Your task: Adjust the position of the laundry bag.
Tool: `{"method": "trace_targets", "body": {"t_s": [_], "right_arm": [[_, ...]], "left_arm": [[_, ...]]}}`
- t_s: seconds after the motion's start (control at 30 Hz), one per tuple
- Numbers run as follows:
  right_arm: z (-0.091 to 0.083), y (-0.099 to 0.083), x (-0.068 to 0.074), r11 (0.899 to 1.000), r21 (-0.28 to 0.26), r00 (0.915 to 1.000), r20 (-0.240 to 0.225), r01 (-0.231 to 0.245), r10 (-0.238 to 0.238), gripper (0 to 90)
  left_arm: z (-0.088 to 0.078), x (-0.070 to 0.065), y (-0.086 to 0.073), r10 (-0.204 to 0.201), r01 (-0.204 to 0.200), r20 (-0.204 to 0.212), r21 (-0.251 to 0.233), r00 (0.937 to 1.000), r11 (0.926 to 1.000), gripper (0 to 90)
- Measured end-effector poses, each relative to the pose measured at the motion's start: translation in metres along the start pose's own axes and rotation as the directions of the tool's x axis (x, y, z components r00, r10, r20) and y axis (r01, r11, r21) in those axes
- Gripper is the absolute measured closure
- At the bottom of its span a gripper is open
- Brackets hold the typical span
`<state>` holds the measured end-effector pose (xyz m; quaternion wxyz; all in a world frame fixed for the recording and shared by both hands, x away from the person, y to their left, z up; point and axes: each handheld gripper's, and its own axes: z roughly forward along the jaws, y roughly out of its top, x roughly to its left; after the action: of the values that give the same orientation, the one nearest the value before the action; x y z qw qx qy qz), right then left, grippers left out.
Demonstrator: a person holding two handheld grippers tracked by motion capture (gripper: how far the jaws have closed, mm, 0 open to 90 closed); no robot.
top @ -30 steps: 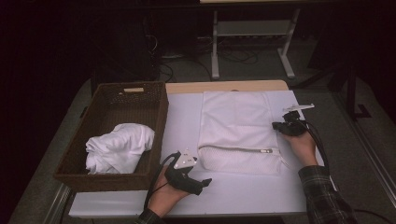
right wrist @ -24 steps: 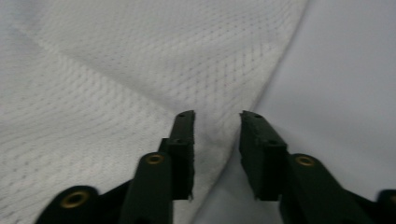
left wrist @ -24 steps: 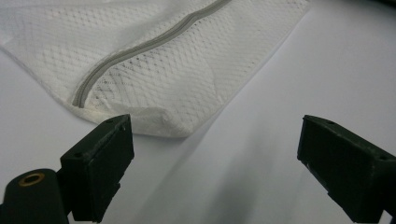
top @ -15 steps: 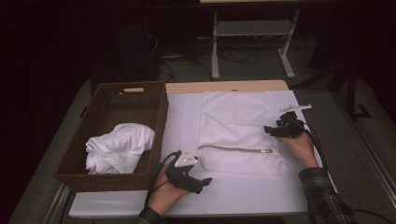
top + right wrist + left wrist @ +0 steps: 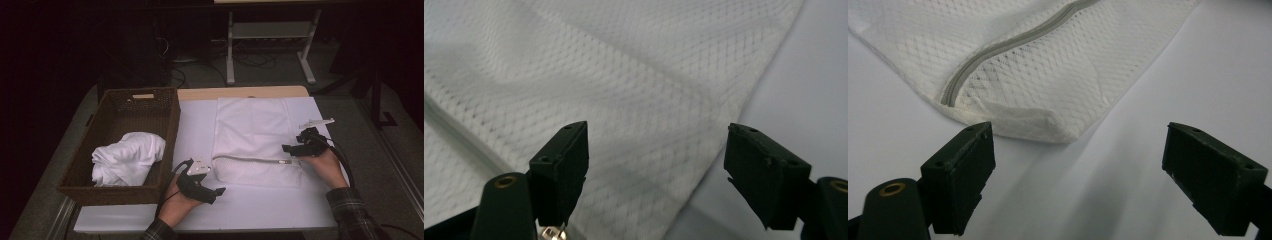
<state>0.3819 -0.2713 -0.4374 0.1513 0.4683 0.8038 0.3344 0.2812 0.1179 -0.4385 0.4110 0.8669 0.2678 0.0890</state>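
A white mesh bag lies flat on the white table, its grey zipper running along the near edge. My left gripper rests on the table just short of the bag's near left corner; its jaws are open and hold nothing. My right gripper hovers over the bag's right side by the zipper's end. Its jaws have just been opening, and only mesh lies below them. A small metal zip pull peeks out under one jaw.
A brown wicker basket stands at the table's left with a crumpled white cloth inside. The table's wooden far edge lies behind the bag. A metal stand is on the dark floor beyond.
My right gripper has drifted from the bag's right edge toward the person and the zipper's end, and its jaws look wider. The left gripper has stayed in place.
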Motion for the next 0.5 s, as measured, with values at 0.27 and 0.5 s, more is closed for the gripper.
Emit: {"method": "trace_targets", "body": {"t_s": [0.27, 0.5], "right_arm": [[-0.020, -0.010, 0.012, 0.999, -0.037, 0.9998, -0.014, 0.013, -0.013, 25.7], [-0.035, -0.022, 0.017, 0.998, -0.055, 0.9993, -0.038, -0.003, 0.001, 24.6]], "left_arm": [[0.004, 0.001, 0.006, 0.015, -0.015, -0.042, -0.008, 0.9990, 0.9999, 23.2], [0.015, -0.007, 0.021, 0.071, -0.071, -0.006, -0.018, 0.9975, 0.9973, 25.6]]}}
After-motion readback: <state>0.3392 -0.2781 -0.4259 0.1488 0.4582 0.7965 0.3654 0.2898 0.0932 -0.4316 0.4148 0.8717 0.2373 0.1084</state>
